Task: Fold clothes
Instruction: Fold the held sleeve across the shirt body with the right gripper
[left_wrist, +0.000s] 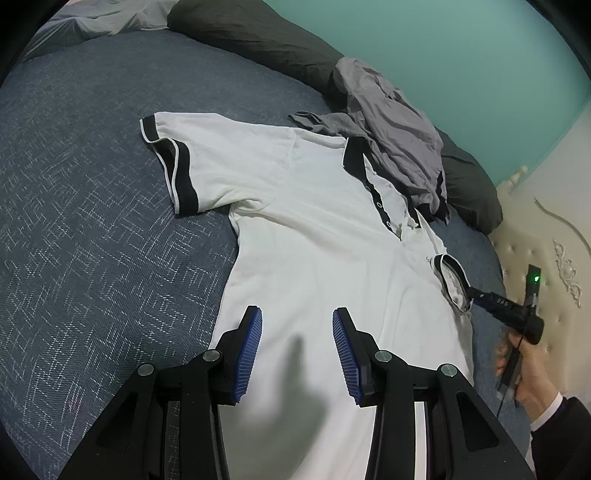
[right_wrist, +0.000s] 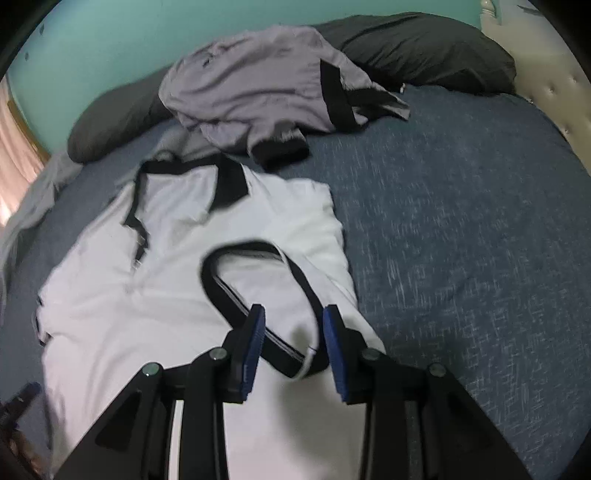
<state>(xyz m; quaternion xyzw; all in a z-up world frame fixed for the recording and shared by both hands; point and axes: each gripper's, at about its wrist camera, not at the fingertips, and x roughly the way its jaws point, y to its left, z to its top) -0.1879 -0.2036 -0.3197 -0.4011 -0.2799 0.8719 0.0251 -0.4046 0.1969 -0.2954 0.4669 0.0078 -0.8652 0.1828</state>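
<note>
Polo shirt (left_wrist: 314, 229), white with black collar, black placket and black-banded sleeve cuffs edged in a thin white line, lies spread face up on the blue patterned bedspread (left_wrist: 92, 258). Its collar end points toward the dark pillows (left_wrist: 258, 33) along the teal wall (left_wrist: 443, 55). One sleeve lies flat and extended; the other sleeve (right_wrist: 258, 280) is folded inward over the chest, its black cuff forming a loop on the white fabric. A crumpled grey garment (right_wrist: 251, 85) with black trim sits beside the collar, overlapping it at the edge.

Left gripper (left_wrist: 297, 350) hangs over the lower body of the shirt with its blue pads spread apart — nothing is between them, only its shadow on the cloth. Right gripper (right_wrist: 293, 343) has its pads parted on either side of the folded sleeve's cuff; the pads stand clear of the fabric, so the cuff is released.

Left wrist view alone shows the extended sleeve in full, the white padded headboard (left_wrist: 546, 258), and the right device from outside, held by a hand (left_wrist: 524, 369) in a dark sleeve with a green light on its body. Right wrist view alone shows the looped cuff close up — somewhat blurred — and open bedspread on the shirt's far side.
</note>
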